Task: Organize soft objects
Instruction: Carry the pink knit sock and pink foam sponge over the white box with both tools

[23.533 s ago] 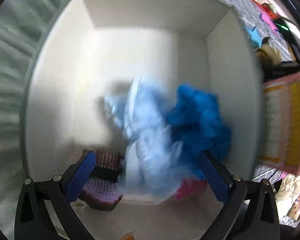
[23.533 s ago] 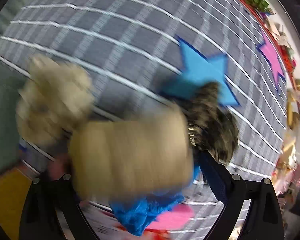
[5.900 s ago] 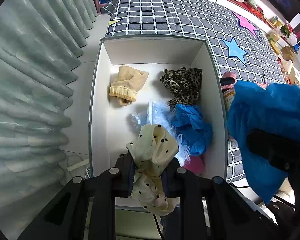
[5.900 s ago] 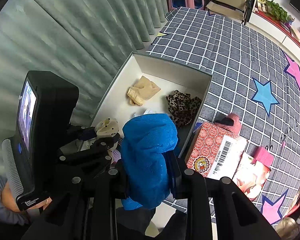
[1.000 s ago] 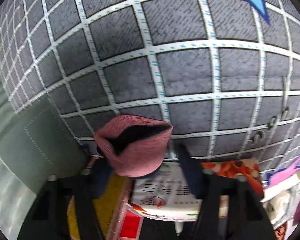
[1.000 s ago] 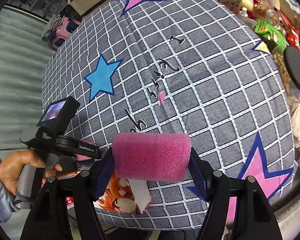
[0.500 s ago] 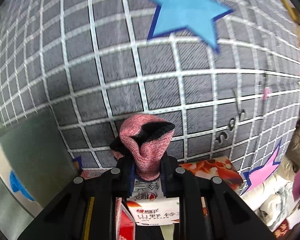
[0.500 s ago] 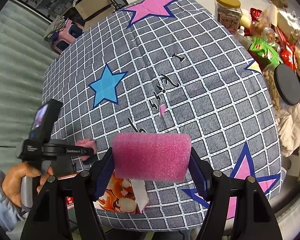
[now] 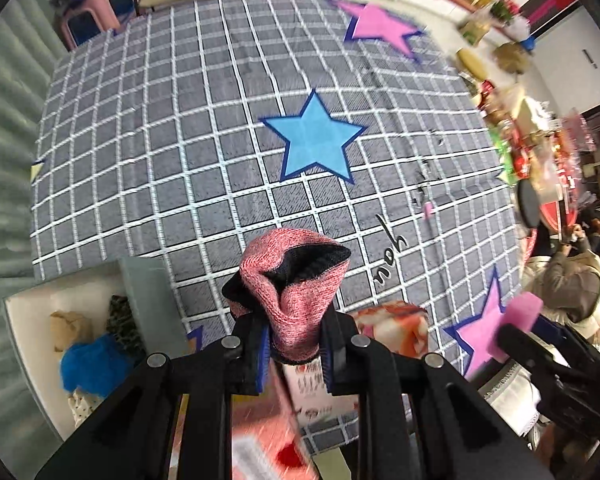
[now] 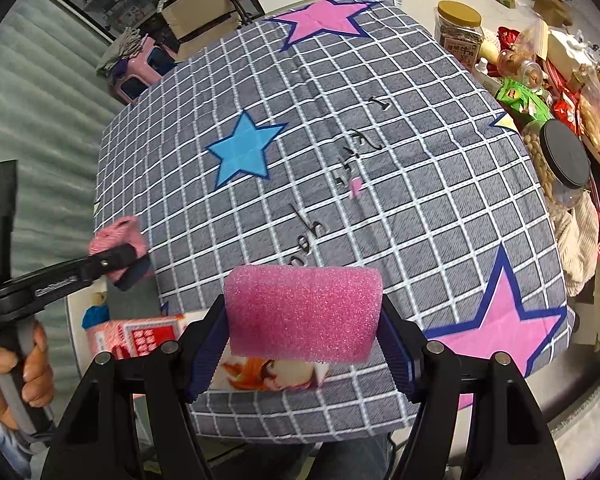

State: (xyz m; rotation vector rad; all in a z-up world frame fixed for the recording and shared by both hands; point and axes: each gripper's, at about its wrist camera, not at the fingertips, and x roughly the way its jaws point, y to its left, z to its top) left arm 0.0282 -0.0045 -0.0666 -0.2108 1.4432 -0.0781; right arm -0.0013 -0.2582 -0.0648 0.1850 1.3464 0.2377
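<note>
While raised, both tongs loaded

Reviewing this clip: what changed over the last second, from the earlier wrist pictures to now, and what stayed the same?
The left claw closed on the pink knitted sock, which a second ago sat between its open jaws on the cartons, and lifted it off them; the checked cloth now looks farther below, and the white box has come into view. The right claw stays clamped on the pink sponge.
</note>
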